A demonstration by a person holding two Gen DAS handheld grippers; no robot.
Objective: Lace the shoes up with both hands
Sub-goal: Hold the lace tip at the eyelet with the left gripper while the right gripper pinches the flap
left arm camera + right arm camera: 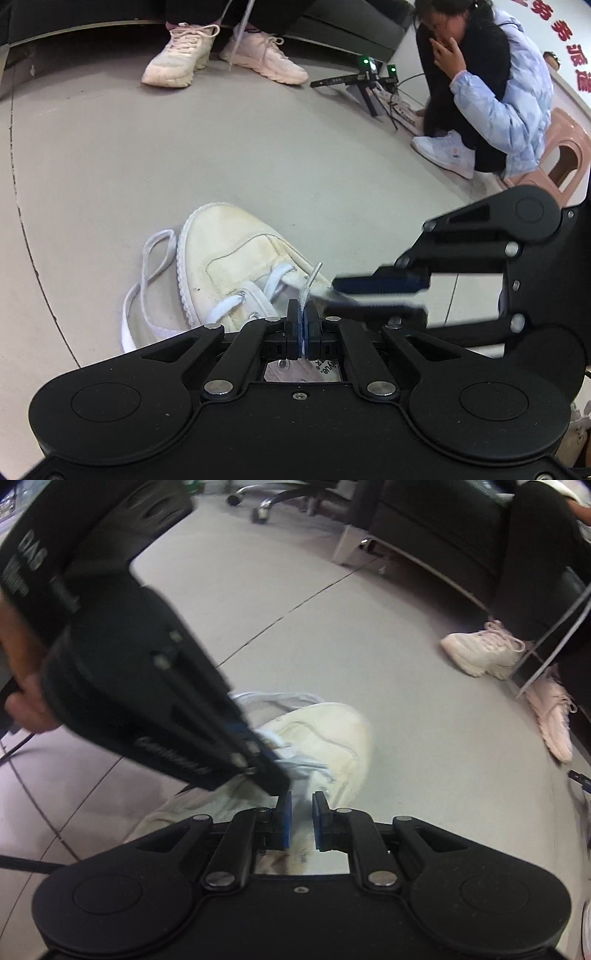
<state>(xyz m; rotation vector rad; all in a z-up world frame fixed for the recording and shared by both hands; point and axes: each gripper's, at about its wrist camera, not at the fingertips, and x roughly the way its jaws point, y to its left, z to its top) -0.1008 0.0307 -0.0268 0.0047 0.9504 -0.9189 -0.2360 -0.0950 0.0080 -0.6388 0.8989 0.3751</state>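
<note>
The floor (pixel 110 155) is pale grey tile with thin dark seams, and everything lies directly on it. Far beyond the left fingers, a seated person's two pink sneakers (pixel 221 55) rest in front of a dark sofa base (pixel 74 26). Off to the far right of those fingers a person in a light blue jacket (pixel 498 92) crouches by a pink plastic stool (pixel 561 147), with a small black device showing green lights (pixel 369 70) on the floor close by. In the right wrist view, chair castors (pixel 258 509) stand at the far edge of the room.

The cream canvas shoe (pixel 236 258) lies on the floor just ahead of the left fingers, toe pointing away from them. A loose loop of white lace (pixel 147 280) trails on the floor to the left of the shoe.

The left gripper (pixel 303 325) has its fingers pressed together on the lace end, whose clear tip (pixel 312 280) sticks up just past the blue pads.

The right gripper (pixel 302 819) comes in from the right of the left fingers, crossing close in front of them over the shoe's eyelets. Its fingers stand a little apart with a narrow gap. The right wrist view is blurred, and shows shoe and lace behind that gap but nothing pinched in it. A hand (pixel 22 664) holds the left gripper's body at that view's left edge.
</note>
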